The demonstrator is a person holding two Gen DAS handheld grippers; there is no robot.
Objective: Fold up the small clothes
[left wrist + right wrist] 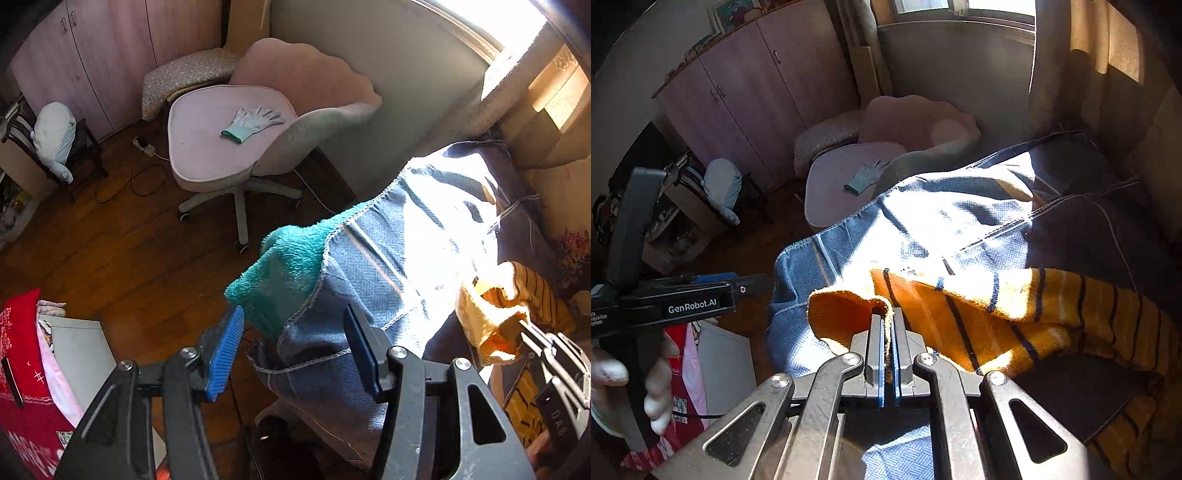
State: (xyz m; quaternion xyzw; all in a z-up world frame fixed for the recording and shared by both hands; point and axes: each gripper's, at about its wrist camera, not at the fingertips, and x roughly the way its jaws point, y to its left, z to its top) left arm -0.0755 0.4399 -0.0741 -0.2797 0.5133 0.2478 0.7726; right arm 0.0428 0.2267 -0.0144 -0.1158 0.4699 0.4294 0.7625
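Striped garment (960, 306) edge between closed right fingers (875, 343)

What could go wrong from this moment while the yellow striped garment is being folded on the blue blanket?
1. The right gripper pinches only a thin edge of the yellow striped garment, so the cloth might slip out when pulled.
2. The left gripper is open at the blanket corner, over its teal underside; closing here could grab the blanket instead of the garment.

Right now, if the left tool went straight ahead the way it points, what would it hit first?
Most likely the teal fleece cloth draped over the blue blanket, just beyond the left tool's open fingers; depth is unclear.
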